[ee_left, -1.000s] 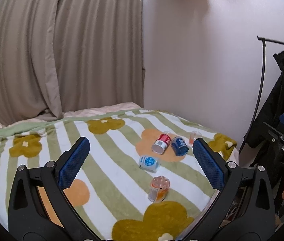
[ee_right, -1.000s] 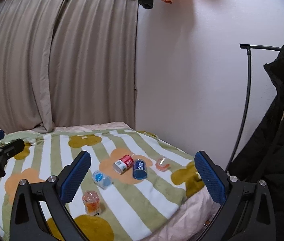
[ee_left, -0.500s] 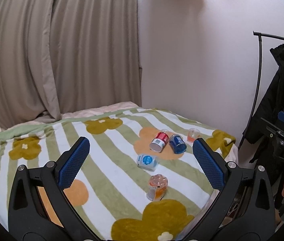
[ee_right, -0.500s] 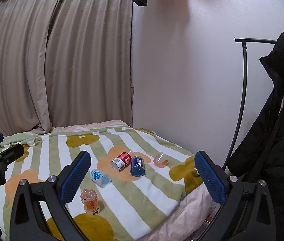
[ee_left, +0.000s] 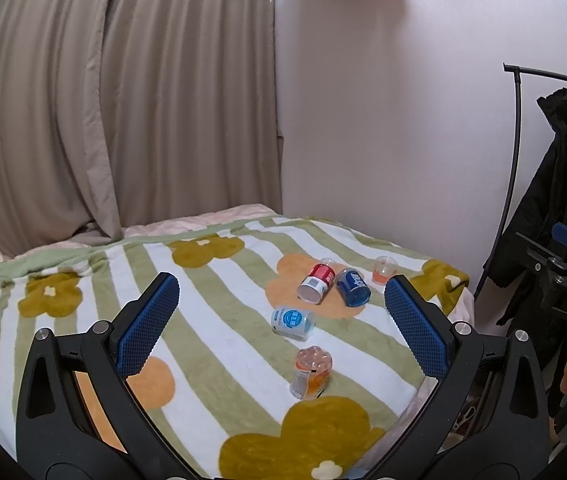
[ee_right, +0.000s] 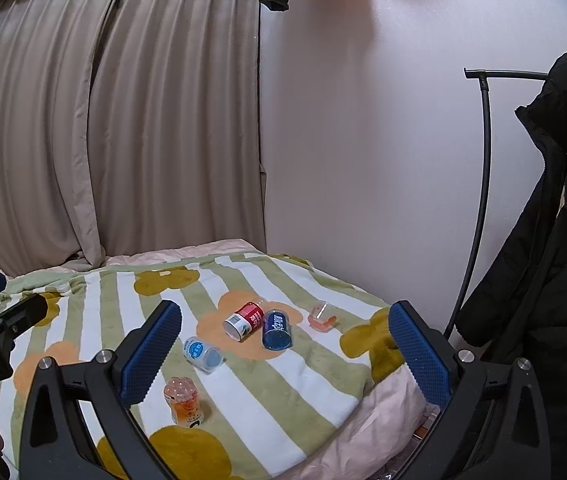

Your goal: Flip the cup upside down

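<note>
Beige curtains [ee_left: 115,92] and a white wall [ee_left: 395,120] stand behind a bed with a striped flower blanket [ee_left: 211,280]. Both grippers hang above the near edge of this bed. On the left gripper [ee_left: 283,320] the blue fingers stand wide apart, holding and touching nothing. It is the same for the right gripper [ee_right: 285,344]. Between and beyond the fingers lie a red can [ee_right: 244,320], a blue can [ee_right: 276,330] and a pale blue cup [ee_right: 202,353] on their sides. The small clear cup [ee_right: 322,316] lies tipped farthest ahead, towards the right. Nearest stands an orange bottle [ee_left: 311,372], upright.
</note>
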### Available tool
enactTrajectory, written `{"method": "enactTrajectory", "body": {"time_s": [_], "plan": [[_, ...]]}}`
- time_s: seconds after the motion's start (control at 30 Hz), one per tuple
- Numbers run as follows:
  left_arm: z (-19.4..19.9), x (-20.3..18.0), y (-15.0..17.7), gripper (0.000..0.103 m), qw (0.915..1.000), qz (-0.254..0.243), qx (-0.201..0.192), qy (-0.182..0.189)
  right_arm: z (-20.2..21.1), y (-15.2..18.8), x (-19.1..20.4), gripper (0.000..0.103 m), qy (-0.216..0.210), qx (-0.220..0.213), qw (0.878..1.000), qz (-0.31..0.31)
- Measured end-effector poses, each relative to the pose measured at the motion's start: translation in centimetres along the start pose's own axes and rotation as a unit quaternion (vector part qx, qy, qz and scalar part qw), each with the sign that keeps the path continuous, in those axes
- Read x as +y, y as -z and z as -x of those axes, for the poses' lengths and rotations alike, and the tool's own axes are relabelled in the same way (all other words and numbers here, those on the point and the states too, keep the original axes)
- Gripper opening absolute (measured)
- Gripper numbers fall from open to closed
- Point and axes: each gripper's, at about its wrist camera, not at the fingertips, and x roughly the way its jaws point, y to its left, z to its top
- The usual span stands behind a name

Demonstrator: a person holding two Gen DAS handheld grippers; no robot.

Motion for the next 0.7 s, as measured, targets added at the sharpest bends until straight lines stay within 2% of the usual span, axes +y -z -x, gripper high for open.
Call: {"method": "enactTrajectory", "body": {"time_s": [0.7], "plan": [[0.57, -0.87, -0.29, 0.102, 0.9999, -0.01, -0.001, 0.001, 0.54, 0.37, -0.72, 0.103, 0.004, 0.0, 1.0, -0.005]]}}
